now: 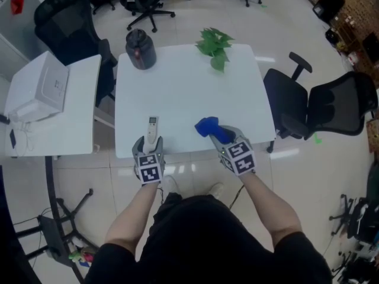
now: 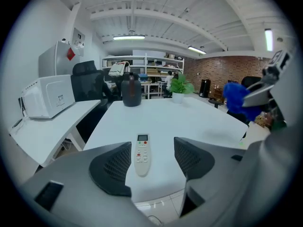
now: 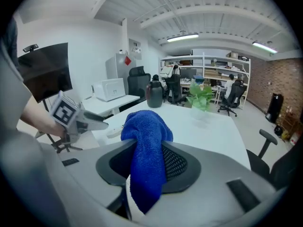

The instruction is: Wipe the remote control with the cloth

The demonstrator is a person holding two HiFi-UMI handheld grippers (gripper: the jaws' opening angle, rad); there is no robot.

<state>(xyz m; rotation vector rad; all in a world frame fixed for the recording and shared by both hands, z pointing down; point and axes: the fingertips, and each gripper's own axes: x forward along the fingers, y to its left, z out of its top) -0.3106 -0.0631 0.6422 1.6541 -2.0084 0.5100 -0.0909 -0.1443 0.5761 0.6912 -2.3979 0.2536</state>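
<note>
Lying flat near the front edge of the counter (image 1: 183, 93), at about 7 o'clock, the remote control (image 2: 142, 154) shows a small screen and rows of buttons whose print is too small to read. The left claw (image 2: 154, 148) stands spread on either side of the remote's near end, its pads off it. At 5 o'clock the right claw (image 3: 147, 167) pinches the blue cloth (image 3: 144, 141), which hides the gap between its jaws and hangs below them. A white appliance (image 2: 47, 97) on the side counter (image 1: 65, 129) at 9 o'clock bears a dark label, unreadable. The left claw's marker cube (image 1: 149, 170) shows black-and-white squares.
</note>
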